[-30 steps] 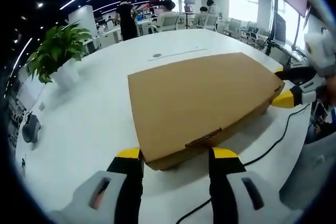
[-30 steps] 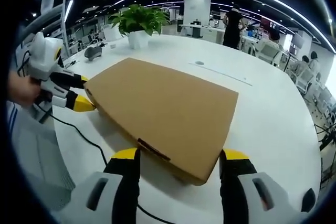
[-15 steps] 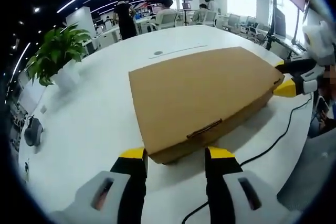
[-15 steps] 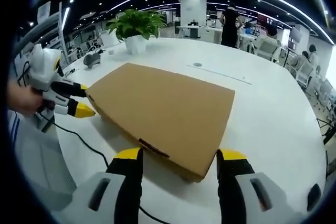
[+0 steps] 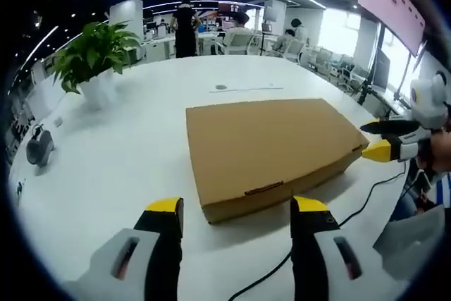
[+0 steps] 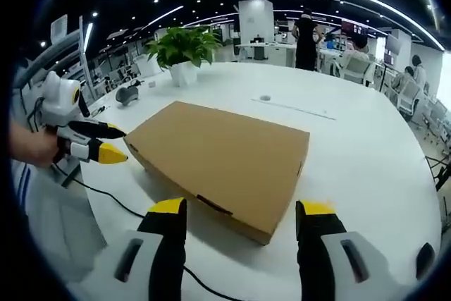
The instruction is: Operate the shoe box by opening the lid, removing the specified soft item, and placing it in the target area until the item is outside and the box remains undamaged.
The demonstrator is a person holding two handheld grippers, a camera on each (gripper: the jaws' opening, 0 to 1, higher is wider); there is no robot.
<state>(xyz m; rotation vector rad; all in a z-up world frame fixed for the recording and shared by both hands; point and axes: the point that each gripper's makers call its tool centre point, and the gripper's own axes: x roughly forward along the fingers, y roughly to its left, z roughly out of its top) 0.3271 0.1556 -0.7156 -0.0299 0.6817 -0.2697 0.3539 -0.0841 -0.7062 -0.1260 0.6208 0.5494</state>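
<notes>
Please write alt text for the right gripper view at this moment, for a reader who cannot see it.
A closed cardboard shoe box lies flat on a white table, with the right claw open just short of its near edge. The left claw, held by a hand, points at the box's left corner; a potted plant stands behind.

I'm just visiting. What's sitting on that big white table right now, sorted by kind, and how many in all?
Cardboard shoe box, lid closed: 1
Potted plant: 1
Small grey device near the table's edge: 1
Black cable: 1
Total: 4

The two handheld tools, left tool and right tool, are held off the table, so I left them out.
</notes>
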